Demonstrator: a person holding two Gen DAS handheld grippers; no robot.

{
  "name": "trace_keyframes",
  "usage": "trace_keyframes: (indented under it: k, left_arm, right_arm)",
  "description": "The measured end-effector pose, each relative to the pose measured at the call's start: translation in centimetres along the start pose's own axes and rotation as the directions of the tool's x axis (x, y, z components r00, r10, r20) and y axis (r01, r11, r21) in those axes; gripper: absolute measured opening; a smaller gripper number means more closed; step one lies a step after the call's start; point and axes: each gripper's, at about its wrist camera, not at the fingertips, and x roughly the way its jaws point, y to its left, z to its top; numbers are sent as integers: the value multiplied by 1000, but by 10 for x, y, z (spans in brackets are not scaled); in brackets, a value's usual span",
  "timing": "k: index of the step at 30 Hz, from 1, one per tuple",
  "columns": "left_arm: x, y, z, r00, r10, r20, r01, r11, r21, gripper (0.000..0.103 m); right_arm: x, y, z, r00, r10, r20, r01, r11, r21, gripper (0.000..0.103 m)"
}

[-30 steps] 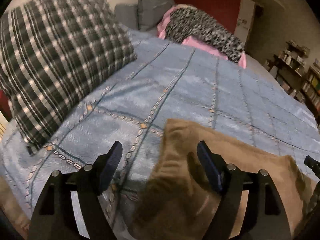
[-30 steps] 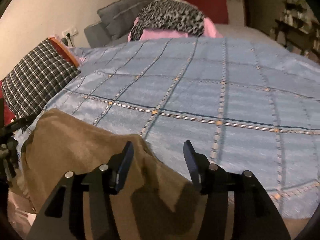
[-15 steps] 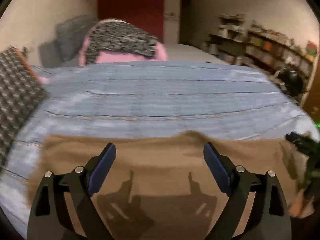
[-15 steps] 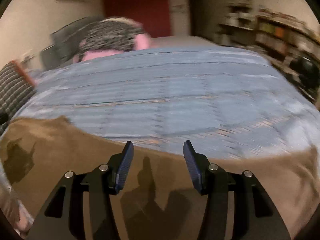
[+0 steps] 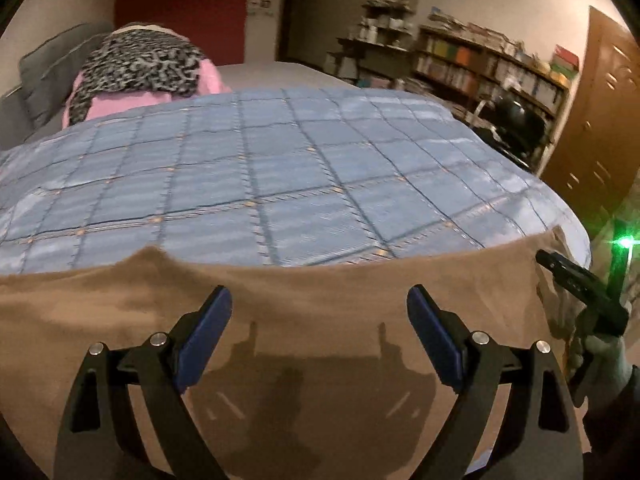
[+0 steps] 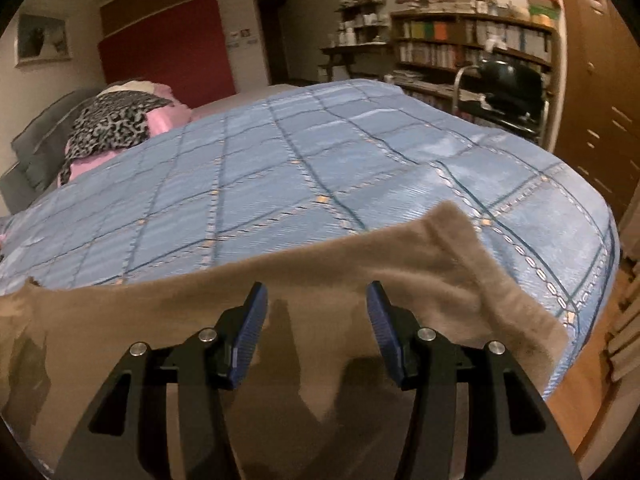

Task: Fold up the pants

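1. The pants (image 5: 320,320) are brown and lie spread on the near edge of the bed, over the blue quilt (image 5: 280,168).
2. The left gripper (image 5: 319,312) hangs above the pants with its jaws wide apart. Nothing is between the blue pads (image 5: 204,336), and they do not touch the cloth as far as one can see.
3. The right gripper (image 6: 313,310) is also above the pants, with its jaws about half apart. No cloth is pinched between them; its shadow falls on the fabric below.
4. In the right wrist view, one end of the pants (image 6: 460,264) is folded up and lies over the quilt (image 6: 280,184) near the right corner of the bed.
5. In the left wrist view the right gripper (image 5: 576,288) shows at the right edge, beside the end of the pants, with a green light (image 5: 624,243) near it. Whether it touches the cloth there, I cannot tell.
6. At the far end of the bed there is a pink pile (image 5: 152,100) with a leopard cloth (image 5: 140,64) on top, beside a grey pillow (image 5: 44,76).
7. Behind the bed stand a red wall (image 5: 184,4), bookshelves (image 5: 480,64) and a dark chair (image 6: 504,92).
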Motion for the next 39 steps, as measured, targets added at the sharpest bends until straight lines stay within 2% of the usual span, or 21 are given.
trace_keyframes:
  k: [4,10,13,17,20,25,31,34,39]
  left_arm:
    - [21,-18,-8,999,-26,-47,26,1000,15,90]
    - [55,-21,-25,988,-7,-155,8,1000,6,90]
    - [59,-21,-26,987,2,-158,-1,1000,10,90]
    - [59,-24,-22,989,-10,-147,11,1000,5,90]
    - [56,-31,-14,992,-22,-127,24,1000,12,90]
    - [51,-51,-8,992,-60,-113,66,997,46,90]
    - [58,-71,-17,988,-69,-140,85,990,113,90]
    - [62,-78,-22,985,-73,-158,92,989,120,90]
    - [62,-84,-25,985,-76,-156,99,984,146,90]
  right_arm:
    - [14,-15,-10,1000,-5,-19,5,1000,19,52]
    - [22,-24,-16,999,45,-20,-44,998,46,53]
    - [2,-35,-14,995,91,30,-94,989,114,52]
    - [-29,-63,-20,994,95,62,-106,972,209,53]
    - [-41,-87,-34,996,78,35,-84,957,277,53]
    - [-36,-104,-52,994,106,-15,-95,937,336,53]
    - [-49,-106,-57,994,104,17,-103,928,359,53]
    - [-63,-119,-56,996,74,39,-84,915,394,53]
    - [-51,-136,-68,996,85,-20,-66,884,464,54]
